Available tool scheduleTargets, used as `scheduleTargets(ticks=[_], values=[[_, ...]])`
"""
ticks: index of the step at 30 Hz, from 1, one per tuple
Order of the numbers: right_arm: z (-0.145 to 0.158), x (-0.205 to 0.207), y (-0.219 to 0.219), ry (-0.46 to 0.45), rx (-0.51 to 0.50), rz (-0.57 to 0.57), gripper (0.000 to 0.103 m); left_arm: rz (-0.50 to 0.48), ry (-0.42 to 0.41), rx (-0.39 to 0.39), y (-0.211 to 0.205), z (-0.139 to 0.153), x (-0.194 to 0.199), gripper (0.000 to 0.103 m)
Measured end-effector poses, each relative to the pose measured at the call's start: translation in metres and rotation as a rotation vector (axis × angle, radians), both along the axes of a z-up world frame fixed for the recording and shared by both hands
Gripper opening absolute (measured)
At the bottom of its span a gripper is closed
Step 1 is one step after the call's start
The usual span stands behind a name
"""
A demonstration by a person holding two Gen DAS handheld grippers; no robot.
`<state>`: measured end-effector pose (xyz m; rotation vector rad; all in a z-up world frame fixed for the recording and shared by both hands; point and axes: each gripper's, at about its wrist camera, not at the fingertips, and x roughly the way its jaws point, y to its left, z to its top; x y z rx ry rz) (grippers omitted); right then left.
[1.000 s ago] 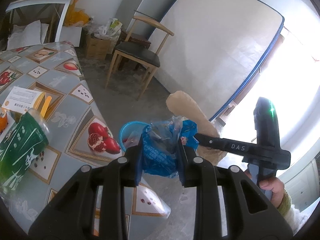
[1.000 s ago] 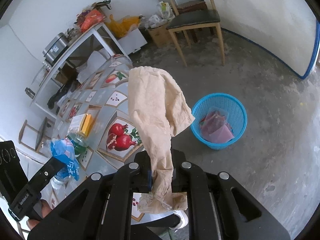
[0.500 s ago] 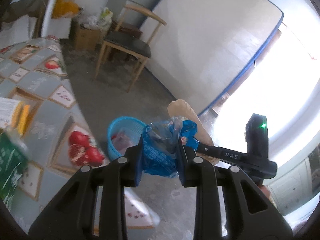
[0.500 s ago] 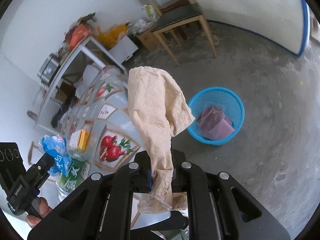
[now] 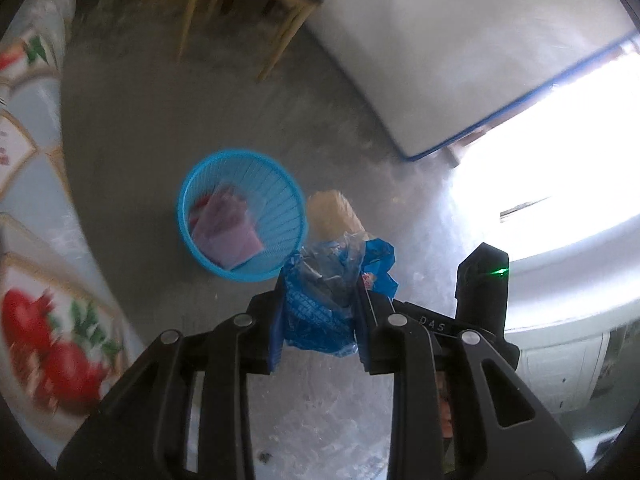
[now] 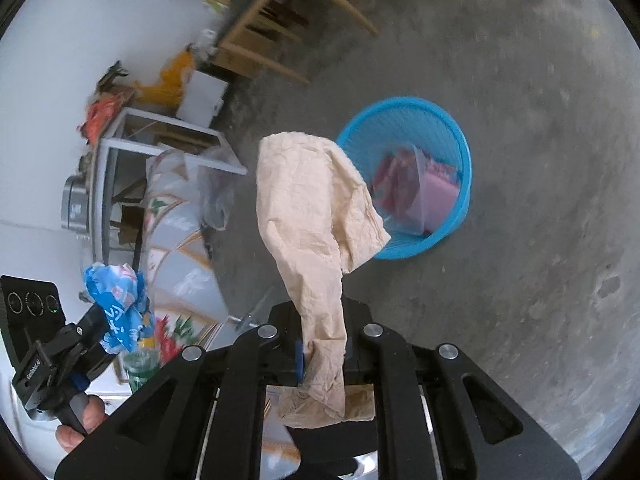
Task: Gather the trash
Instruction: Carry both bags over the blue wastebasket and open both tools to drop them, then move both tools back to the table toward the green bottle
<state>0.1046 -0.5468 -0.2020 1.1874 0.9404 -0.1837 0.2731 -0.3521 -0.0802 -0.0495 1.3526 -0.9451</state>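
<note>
My left gripper is shut on a crumpled blue plastic wrapper. The same wrapper shows at the lower left of the right wrist view, in the left gripper held by a hand. My right gripper is shut on a beige crumpled paper towel that stands up from its jaws. A blue plastic basket stands on the concrete floor below and ahead of both grippers, with pink and red wrappers inside. The paper towel's tip shows beside the basket in the left wrist view.
A table with a fruit-print cloth lies to the left. A wooden chair stands beyond the basket. A white mattress leans on the wall. A shelf with clutter stands at the back left.
Both grippers have tipped downward and moved off the table's edge toward the basket, which now looks larger and nearer. The right gripper has rolled. Both grips are unchanged.
</note>
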Motion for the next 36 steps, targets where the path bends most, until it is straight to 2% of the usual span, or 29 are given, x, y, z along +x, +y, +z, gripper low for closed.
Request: scheduleTargets(ticks=[5, 6, 7, 8, 9, 11, 13, 17, 22, 24, 32, 36], values=[[-0.039, 0.043, -0.024, 0.052, 0.018, -0.004, 0.016, 0.003, 0.009, 0.113, -0.044, -0.035, 0.030, 0.028], [-0.052, 0.056, -0.031, 0.067, 0.023, -0.003, 0.020, 0.002, 0.009, 0.124, -0.053, -0.040, 0.037, 0.035], [-0.065, 0.066, -0.035, 0.080, 0.023, -0.006, 0.035, 0.005, 0.009, 0.133, -0.059, -0.045, 0.041, 0.045], [-0.076, 0.075, -0.037, 0.089, 0.012, -0.001, 0.050, 0.017, 0.005, 0.146, -0.065, -0.050, 0.046, 0.050], [-0.084, 0.080, -0.040, 0.103, 0.001, 0.006, 0.054, 0.036, 0.004, 0.155, -0.068, -0.054, 0.050, 0.055], [-0.105, 0.090, -0.043, 0.166, -0.027, 0.004, 0.056, 0.063, 0.012, 0.164, -0.068, -0.057, 0.052, 0.056], [-0.117, 0.090, -0.046, 0.184, -0.025, 0.001, 0.056, 0.069, 0.016, 0.154, -0.065, -0.056, 0.050, 0.059], [-0.126, 0.086, -0.046, 0.197, -0.041, 0.014, 0.058, 0.039, -0.053, 0.147, -0.055, -0.043, 0.043, 0.060], [-0.113, 0.072, -0.050, 0.174, -0.060, 0.004, 0.058, 0.034, -0.118, 0.098, -0.037, -0.012, 0.032, 0.061], [-0.104, 0.064, -0.052, 0.161, -0.083, 0.010, 0.058, 0.032, -0.167, 0.073, -0.024, 0.010, 0.022, 0.063], [-0.038, 0.035, -0.029, 0.079, -0.179, 0.085, 0.058, 0.032, -0.317, -0.064, 0.040, 0.081, -0.039, 0.073], [0.005, 0.022, -0.007, 0.028, -0.206, 0.146, 0.062, 0.030, -0.394, -0.109, 0.075, 0.100, -0.072, 0.077]])
